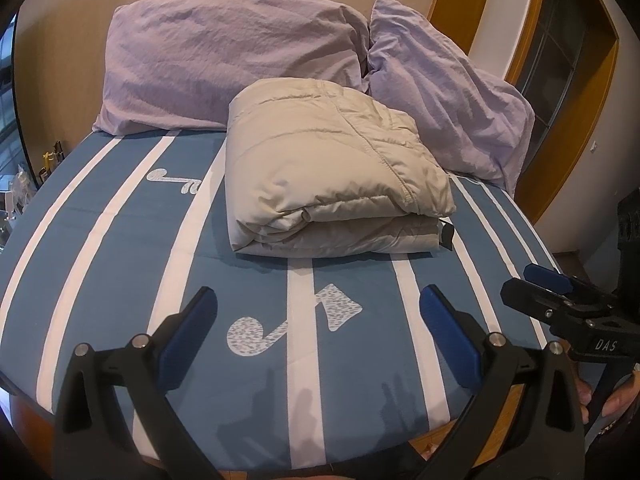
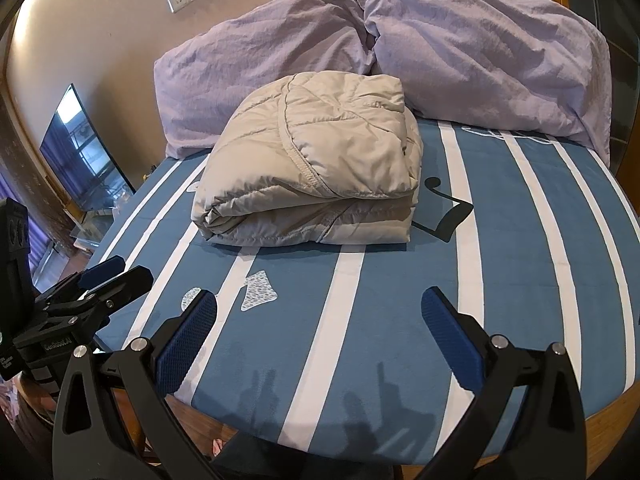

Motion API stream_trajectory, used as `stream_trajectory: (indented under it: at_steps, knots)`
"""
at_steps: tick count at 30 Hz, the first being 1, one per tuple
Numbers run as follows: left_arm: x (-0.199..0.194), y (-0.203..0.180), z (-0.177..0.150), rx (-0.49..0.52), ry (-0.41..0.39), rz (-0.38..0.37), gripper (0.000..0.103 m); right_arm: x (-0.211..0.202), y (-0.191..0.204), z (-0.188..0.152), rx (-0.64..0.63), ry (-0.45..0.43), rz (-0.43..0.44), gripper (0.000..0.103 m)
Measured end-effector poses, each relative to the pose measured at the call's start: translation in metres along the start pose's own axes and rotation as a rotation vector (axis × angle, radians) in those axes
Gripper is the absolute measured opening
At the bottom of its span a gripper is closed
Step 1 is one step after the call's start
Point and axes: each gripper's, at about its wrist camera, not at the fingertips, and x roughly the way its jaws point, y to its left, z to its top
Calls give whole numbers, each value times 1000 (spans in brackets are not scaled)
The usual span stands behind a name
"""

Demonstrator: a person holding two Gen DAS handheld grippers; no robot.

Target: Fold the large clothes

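While the left gripper (image 1: 316, 320) hangs over the near edge of the bed's blue sheet with white stripes (image 1: 120, 248), its jaws spread wide and empty, the left wrist view shows the beige quilted puffer jacket (image 1: 332, 172) folded into a thick bundle mid-bed, just before two lilac pillows (image 1: 228, 56), with the right gripper (image 1: 548, 292) at the right edge, its jaws hard to judge from there. In the right wrist view that gripper (image 2: 320, 320) likewise gapes empty above the sheet (image 2: 540, 248), the jacket (image 2: 316, 168) lying well apart from it and touched by neither.
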Motion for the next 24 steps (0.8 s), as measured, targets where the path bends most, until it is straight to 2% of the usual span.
stream_trajectory:
  at_steps: [24]
  knots:
    - [3,-1,1,-1,8,2,101,0,3,0,-8,3,8,102]
